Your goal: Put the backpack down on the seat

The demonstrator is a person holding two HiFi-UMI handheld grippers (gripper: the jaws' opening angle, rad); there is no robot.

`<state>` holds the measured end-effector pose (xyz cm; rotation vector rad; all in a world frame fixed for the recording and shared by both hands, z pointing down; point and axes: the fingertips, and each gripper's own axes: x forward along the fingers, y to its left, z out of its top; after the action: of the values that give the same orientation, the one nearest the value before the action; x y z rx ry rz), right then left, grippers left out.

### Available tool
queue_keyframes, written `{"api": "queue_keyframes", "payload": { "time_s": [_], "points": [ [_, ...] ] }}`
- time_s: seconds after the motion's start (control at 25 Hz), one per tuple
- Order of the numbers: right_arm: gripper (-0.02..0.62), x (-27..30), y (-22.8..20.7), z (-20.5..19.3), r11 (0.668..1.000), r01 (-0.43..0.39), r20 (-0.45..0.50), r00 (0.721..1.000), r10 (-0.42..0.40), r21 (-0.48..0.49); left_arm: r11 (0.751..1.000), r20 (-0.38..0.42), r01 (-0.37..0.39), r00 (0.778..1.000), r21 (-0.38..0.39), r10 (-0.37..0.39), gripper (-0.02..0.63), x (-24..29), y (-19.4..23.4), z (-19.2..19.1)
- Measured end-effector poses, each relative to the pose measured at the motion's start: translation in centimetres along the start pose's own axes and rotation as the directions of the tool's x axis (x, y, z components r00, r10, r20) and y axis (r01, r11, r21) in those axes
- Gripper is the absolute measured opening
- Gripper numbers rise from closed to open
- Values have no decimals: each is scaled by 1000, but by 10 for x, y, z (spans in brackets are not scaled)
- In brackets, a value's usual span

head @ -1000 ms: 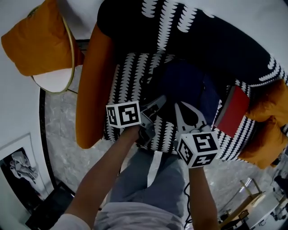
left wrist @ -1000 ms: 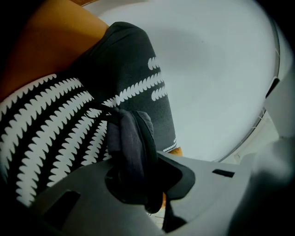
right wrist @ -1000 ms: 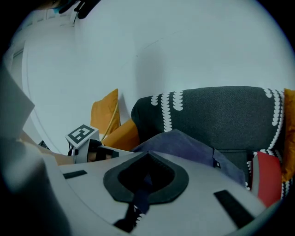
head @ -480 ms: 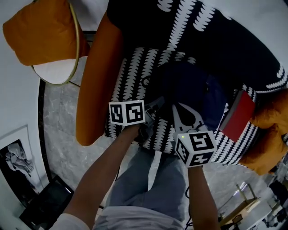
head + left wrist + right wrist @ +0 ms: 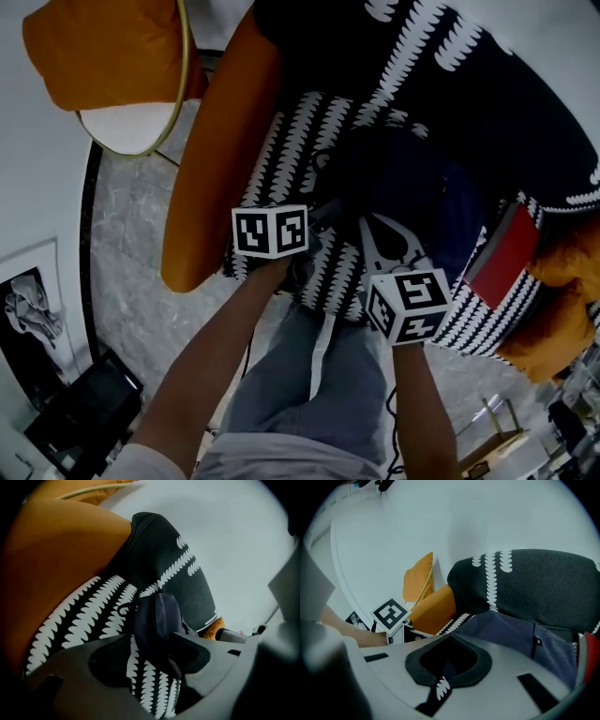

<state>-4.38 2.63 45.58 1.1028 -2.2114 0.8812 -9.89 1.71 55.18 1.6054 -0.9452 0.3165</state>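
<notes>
A dark navy backpack [image 5: 403, 183] sits on the black-and-white patterned seat [image 5: 291, 155] of an armchair with orange arms. My left gripper [image 5: 323, 239] is at the bag's near left side. Its jaws have just been opening and now stand wide apart. In the left gripper view the backpack [image 5: 157, 616] shows between and beyond them, and the pads do not press on it. My right gripper [image 5: 370, 225] points at the bag's near edge with its jaws closed to a point. In the right gripper view its tips [image 5: 452, 639] meet right at the navy fabric [image 5: 511, 630].
A red flat object [image 5: 506, 253] leans at the seat's right side beside an orange cushion [image 5: 558, 277]. Another orange cushion [image 5: 98, 56] lies on a round side table [image 5: 122, 131] at upper left. A framed picture [image 5: 28, 314] rests on the marble floor. The person's legs [image 5: 319, 384] stand before the chair.
Both grippers moved forward and down toward the seat with the backpack. The left gripper's jaws spread apart and let go of the bag. The right gripper's jaws stayed closed.
</notes>
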Motion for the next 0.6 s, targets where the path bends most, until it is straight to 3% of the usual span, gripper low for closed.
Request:
{"api": "queue_keyframes", "payload": {
  "time_s": [0.2,0.6],
  "points": [
    [2,-6,3,-2,1000,-19,1,1000,19,-5,999,34,-39,999,16,38,242,-12,-2,3],
    [2,-26,22,23,1000,-18,22,1000,19,-23,992,127,-37,992,120,22,241,-60,-44,26]
  ]
}}
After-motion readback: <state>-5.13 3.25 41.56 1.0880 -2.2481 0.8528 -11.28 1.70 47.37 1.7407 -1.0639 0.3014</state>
